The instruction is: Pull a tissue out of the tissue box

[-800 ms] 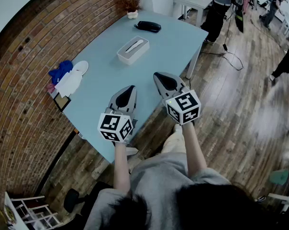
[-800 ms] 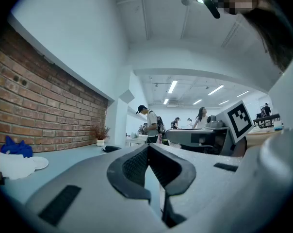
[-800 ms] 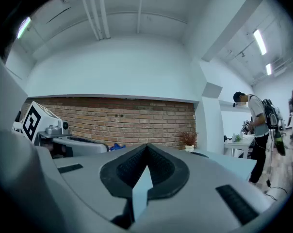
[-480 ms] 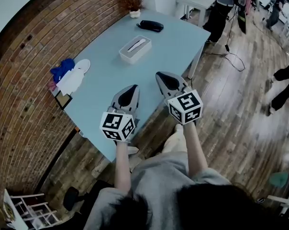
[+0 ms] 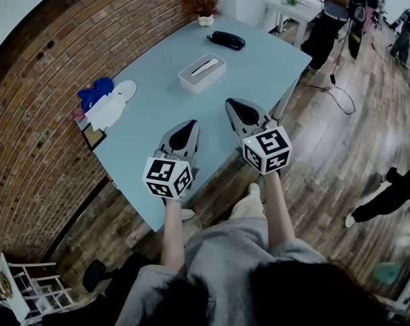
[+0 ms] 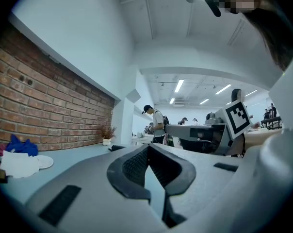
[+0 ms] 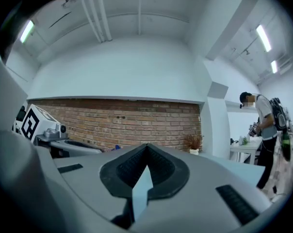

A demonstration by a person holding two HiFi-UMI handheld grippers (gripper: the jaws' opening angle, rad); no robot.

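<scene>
The white tissue box lies on the light blue table, towards its far end, with a white tissue showing in the top slot. My left gripper hovers level over the near part of the table, its jaws shut and holding nothing. My right gripper is beside it, near the table's right edge, also shut and holding nothing. Both are well short of the box. In the left gripper view and the right gripper view the jaw tips meet. The box shows in neither gripper view.
A black case and a small potted plant stand at the table's far end. A blue cloth and white items lie by the brick wall. People stand on the wooden floor to the right.
The head view has shifted a little. Both grippers keep about the same place near the table's front. People in the background have walked on.
</scene>
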